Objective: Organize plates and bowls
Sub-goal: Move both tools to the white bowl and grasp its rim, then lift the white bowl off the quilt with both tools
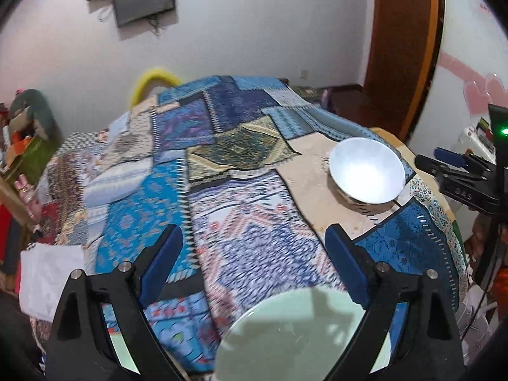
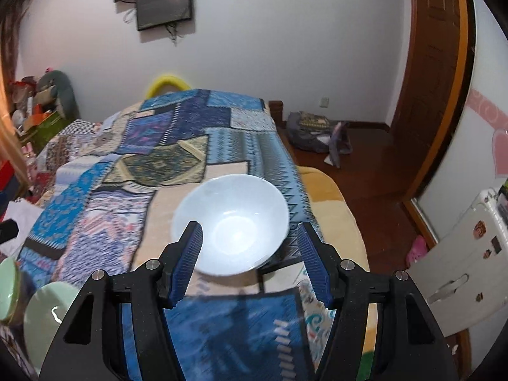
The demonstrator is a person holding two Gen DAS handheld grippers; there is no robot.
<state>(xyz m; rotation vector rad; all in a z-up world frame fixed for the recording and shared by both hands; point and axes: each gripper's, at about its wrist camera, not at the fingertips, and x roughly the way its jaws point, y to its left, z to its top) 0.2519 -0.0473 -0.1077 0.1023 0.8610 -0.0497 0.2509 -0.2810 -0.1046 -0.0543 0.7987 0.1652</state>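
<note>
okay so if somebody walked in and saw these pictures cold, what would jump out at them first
Probably the white bowl, sitting upright on the busy blue patchwork cloth right in front of the open right gripper. Next, the pale green dish low in the left wrist view, just below the open left gripper. Behind both, two dark screens hang on the white wall.
</note>
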